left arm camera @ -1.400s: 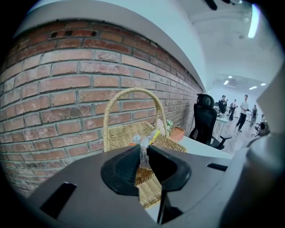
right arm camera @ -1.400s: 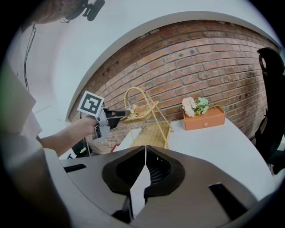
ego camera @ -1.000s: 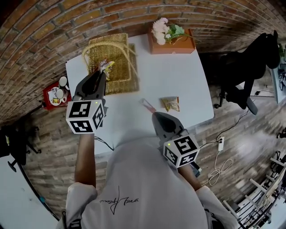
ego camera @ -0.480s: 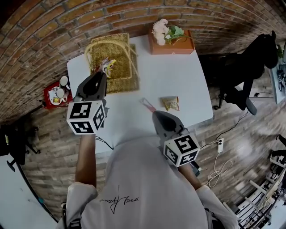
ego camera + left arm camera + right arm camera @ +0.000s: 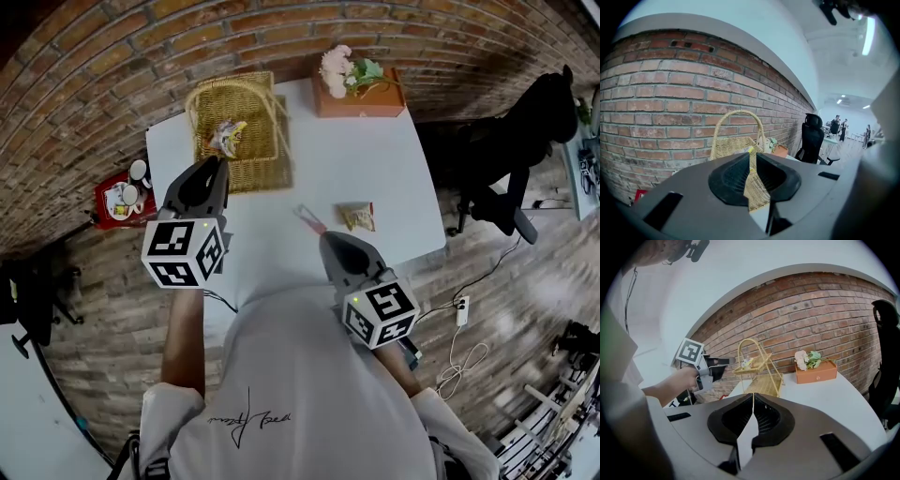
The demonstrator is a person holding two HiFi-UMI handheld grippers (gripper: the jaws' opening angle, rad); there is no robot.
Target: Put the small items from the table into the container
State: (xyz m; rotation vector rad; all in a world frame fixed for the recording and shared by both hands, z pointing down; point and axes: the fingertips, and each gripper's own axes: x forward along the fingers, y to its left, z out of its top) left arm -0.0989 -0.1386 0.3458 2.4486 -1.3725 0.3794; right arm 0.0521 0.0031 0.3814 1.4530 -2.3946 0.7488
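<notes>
1. The left gripper (image 5: 751,154) has its jaws a narrow slit apart with nothing between them; only wicker shows through the gap. Its job here looks done, since a colourful packet (image 5: 226,138) already lies in the wicker basket (image 5: 246,155) just ahead of its tips
2. The right gripper (image 5: 753,395) has its jaws pressed together and carries nothing. It hangs low over the near edge of the table (image 5: 375,159), probably waiting its turn
3. Just beyond its tips a thin pink item (image 5: 309,220) lies on the table, with a tan snack packet (image 5: 357,217) beside that. Both look left to collect, and on this side they suit the right gripper
4. An orange box of flowers (image 5: 361,92) stands at the far edge, clear of the work
5. The head view flattens the basket. The right gripper view shows two wicker tiers under an arched handle, with the packet on the upper one. Only the head view shows the two items on the table
</notes>
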